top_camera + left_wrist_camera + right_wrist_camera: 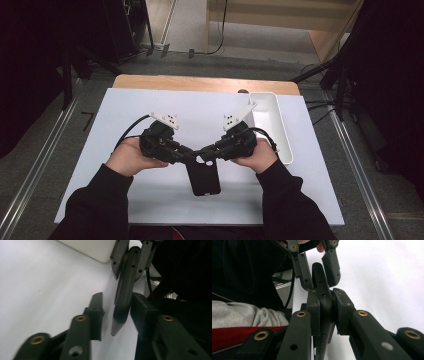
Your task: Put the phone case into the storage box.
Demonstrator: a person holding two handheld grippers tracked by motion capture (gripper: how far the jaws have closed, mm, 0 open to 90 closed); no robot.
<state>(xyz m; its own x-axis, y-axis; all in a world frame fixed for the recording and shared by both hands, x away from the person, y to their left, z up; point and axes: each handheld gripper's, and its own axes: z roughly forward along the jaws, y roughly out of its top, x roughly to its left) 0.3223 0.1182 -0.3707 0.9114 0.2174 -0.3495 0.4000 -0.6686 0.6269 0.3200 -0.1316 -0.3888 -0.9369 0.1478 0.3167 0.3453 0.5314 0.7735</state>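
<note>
my right fingers (342,312) pinch the black phone case (202,175) at its top edge, my left fingers (96,312) sit narrowed around it without pressing, so the shared grip is half made, white tray (272,120) beyond.

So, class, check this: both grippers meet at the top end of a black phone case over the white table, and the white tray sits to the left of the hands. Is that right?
Not quite. The white tray sits to the right of the hands, beside the right gripper, as the high view shows. The rest holds: the left gripper and the right one meet at the top end of the black phone case over the white table.
</note>
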